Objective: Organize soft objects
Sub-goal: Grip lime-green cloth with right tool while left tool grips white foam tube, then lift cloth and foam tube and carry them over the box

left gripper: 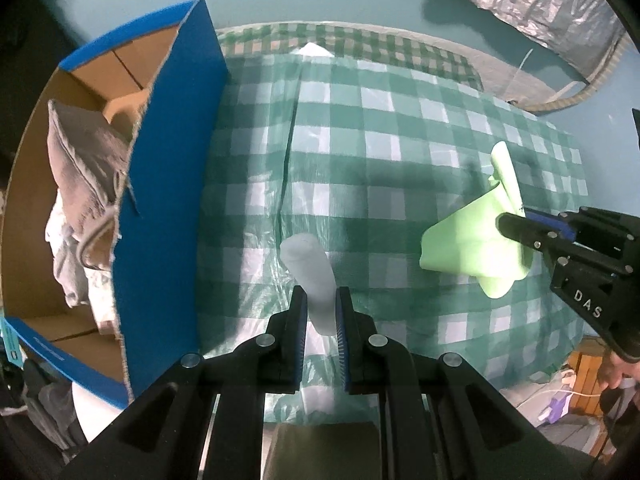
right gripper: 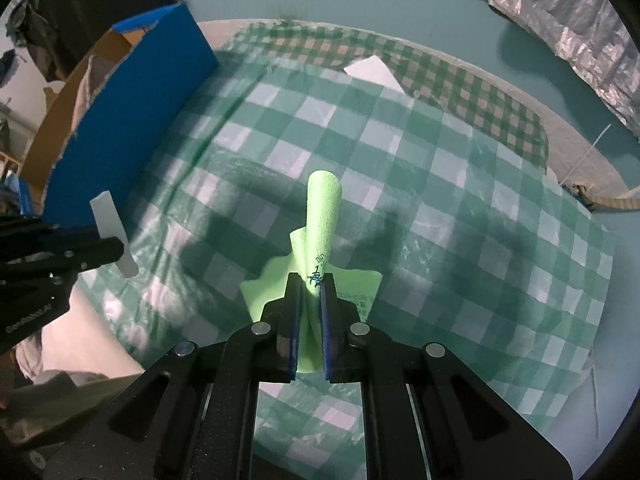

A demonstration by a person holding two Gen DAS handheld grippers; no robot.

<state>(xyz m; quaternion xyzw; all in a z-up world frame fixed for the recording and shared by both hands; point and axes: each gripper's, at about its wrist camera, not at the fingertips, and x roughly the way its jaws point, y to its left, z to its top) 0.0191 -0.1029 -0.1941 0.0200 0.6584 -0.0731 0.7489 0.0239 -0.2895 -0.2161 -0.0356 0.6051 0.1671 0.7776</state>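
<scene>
My left gripper (left gripper: pixel 321 300) is shut on a white foam sheet (left gripper: pixel 310 264), curled and held above the checked cloth. It also shows in the right wrist view (right gripper: pixel 110 224) at the left, beside the box. My right gripper (right gripper: pixel 311 284) is shut on a light green foam sheet (right gripper: pixel 322 216) with dark print, lifted off the cloth. In the left wrist view the green sheet (left gripper: pixel 472 236) hangs from the right gripper (left gripper: pixel 510 226) at the right. A blue cardboard box (left gripper: pixel 168 184) stands to the left and holds grey and white cloths (left gripper: pixel 84 168).
A green and white checked plastic cloth (left gripper: pixel 400 128) covers the round table. A white paper piece (right gripper: pixel 374 70) lies at the far side. A silver foil sheet (right gripper: pixel 568 20) lies on the teal floor beyond. Cables and a wooden crate (left gripper: pixel 580 372) sit low right.
</scene>
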